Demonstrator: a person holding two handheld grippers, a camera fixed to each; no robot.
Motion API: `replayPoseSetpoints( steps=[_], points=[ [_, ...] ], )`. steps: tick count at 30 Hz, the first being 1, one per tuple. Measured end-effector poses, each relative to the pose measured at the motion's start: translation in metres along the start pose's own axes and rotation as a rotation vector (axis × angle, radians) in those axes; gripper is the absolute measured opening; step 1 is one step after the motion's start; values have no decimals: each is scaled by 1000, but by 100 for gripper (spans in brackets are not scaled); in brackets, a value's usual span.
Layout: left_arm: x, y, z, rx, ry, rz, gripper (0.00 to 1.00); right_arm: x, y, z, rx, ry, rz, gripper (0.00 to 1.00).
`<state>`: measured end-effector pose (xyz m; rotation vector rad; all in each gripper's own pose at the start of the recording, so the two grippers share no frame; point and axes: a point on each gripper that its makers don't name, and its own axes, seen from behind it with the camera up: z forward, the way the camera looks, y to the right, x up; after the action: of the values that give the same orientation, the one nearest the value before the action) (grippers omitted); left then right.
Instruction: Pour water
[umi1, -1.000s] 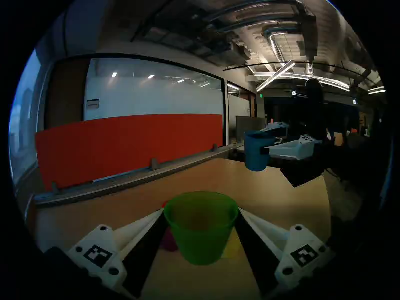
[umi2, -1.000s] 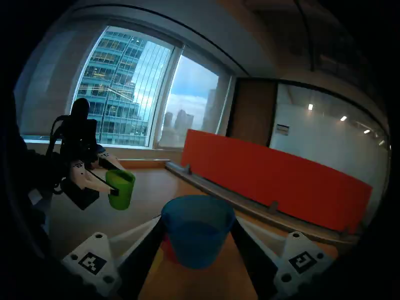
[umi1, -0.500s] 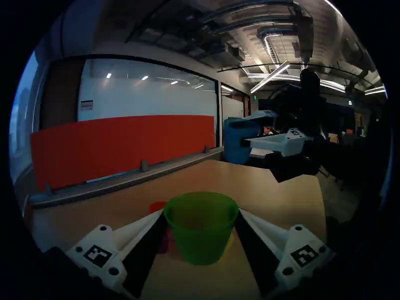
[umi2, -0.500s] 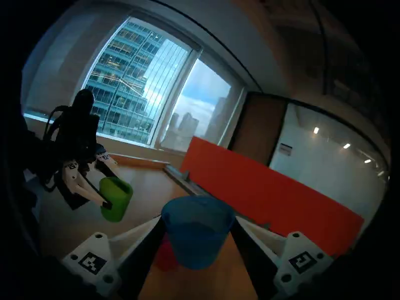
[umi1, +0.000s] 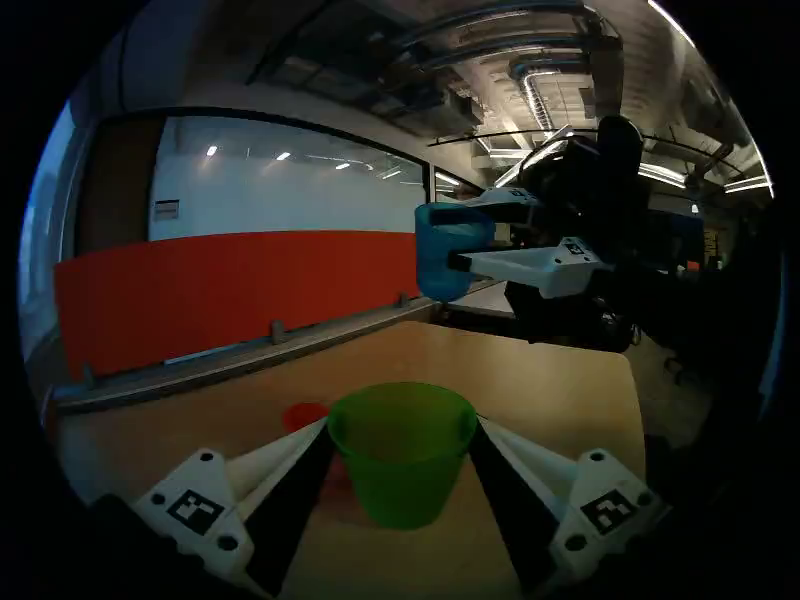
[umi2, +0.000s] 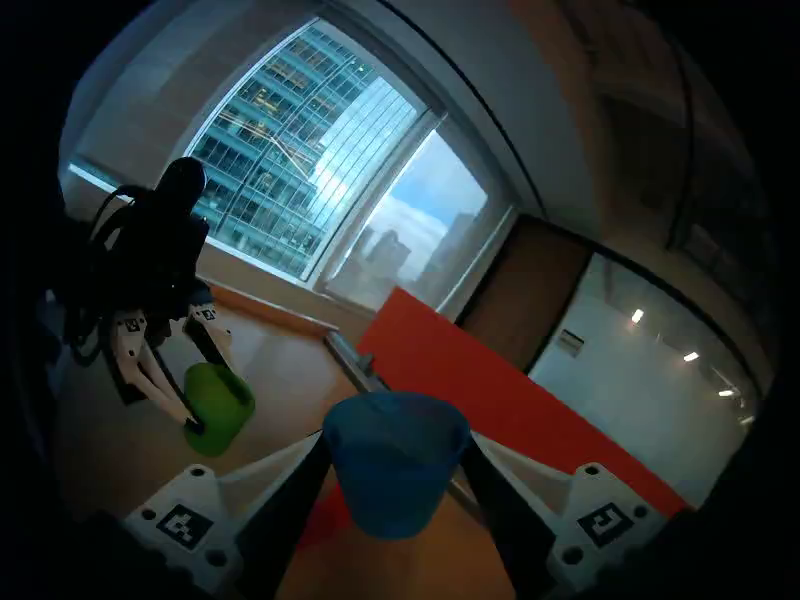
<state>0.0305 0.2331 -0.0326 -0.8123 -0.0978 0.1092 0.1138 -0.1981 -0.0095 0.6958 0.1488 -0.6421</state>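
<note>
I have the left gripper (umi1: 402, 430) closed on the green cup (umi1: 402, 458), both white fingers pressing its sides. The cup is smooth, slightly see-through plastic, tapering to a narrower base, with a thin round rim. It stands upright at lower centre of the left gripper view. Each finger has a black inner face and a square black-and-white marker near its base.

The right gripper (umi2: 395, 445) holds the blue cup (umi2: 395, 470) the same way, pinched between both fingers. This cup has the same tapered shape in matte-looking blue plastic. I cannot tell whether there is water in it. In the left gripper view the blue cup sits raised in the upper middle of the frame, higher than the green cup's rim and off to its right.

Below is a pale, smooth wooden tabletop (umi1: 540, 375). A small round red object (umi1: 303, 415) lies on it just left of the green cup. A flat orange-red panel (umi1: 230, 285) runs along the tabletop's far edge. In the right gripper view, a tall gridded window (umi2: 290, 190) fills the upper left.
</note>
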Motion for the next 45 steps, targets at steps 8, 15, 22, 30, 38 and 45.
replayPoseSetpoints(
  steps=[8,15,22,30,38,45],
  points=[
    [2,7,5,-11,10,13,88,10,4,11,3,5,-101,91],
    [2,12,8,-16,12,39,88,18,6,19,5,8,-179,91],
    [3,17,10,-27,13,43,88,27,8,28,8,13,-253,91],
    [4,23,13,-38,15,45,88,41,8,37,6,27,-337,91],
    [6,27,16,-47,20,50,88,46,9,44,7,34,-403,91],
    [8,29,19,-52,22,48,88,55,15,46,-7,49,-464,91]
  ],
)
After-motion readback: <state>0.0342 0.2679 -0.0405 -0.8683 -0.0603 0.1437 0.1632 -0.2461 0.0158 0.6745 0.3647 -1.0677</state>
